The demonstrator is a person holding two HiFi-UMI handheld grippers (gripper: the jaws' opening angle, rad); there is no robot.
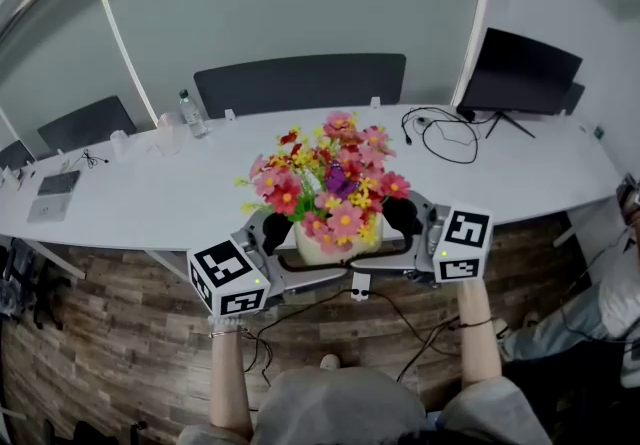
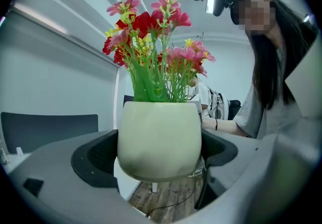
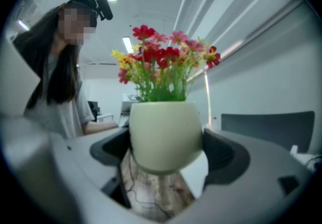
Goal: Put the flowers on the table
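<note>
**Transport under a paired grip**

Pot and blooms are hanging in mid-air: a rounded, pale cream ceramic pot (image 1: 318,251) with a bunch of pink, red and yellow artificial flowers (image 1: 335,183) is being held above the brown wood-plank floor (image 1: 100,333). It is sitting just short of the near edge of the long white table (image 1: 170,195).

The left gripper (image 2: 158,155) is clamping the pot from the person's left, and the right gripper (image 3: 168,152) is clamping it from the right. In each gripper view the dark padded jaws are standing a pot's width apart and pressing on opposite sides of the pot's belly. Holding the round body at its widest part, from two directions, is probably guarding against slipping or tipping, and the stems are pointing straight up.

By judgement the carry is under way and the set-down is not yet begun. The table straight ahead is lying bare between a clear plastic water bottle (image 1: 190,113) and a looped black cable (image 1: 445,133), which is offering a plausible landing spot.
</note>
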